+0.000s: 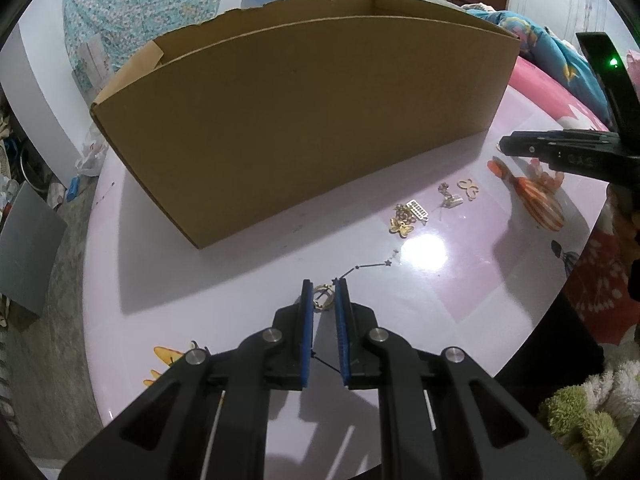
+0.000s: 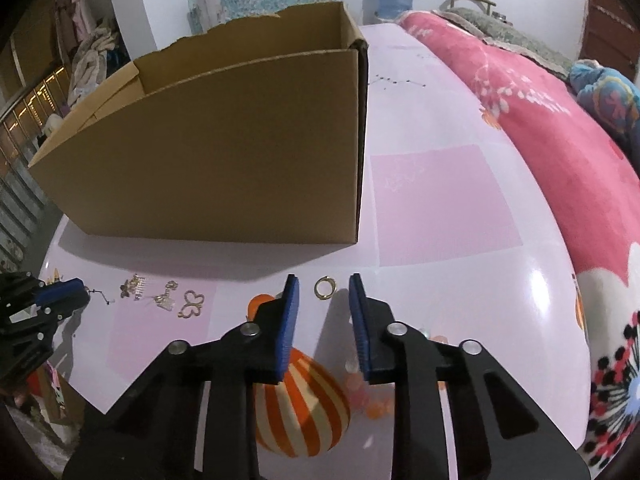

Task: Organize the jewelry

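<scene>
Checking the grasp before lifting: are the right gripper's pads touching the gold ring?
Apart. Right wrist view: the gold ring lies between the right gripper's open pads, with table visible both sides.

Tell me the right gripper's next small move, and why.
Probably close the right gripper on the gold ring: the ring lies on the table between the blue fingers, which do not yet touch it. Then lift it toward the cardboard box.

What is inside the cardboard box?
Only bare inner walls of the cardboard box near its top edge show. Its floor is hidden by the front wall, so I cannot tell whether jewelry is inside. Several gold pieces lie outside on the table.
</scene>
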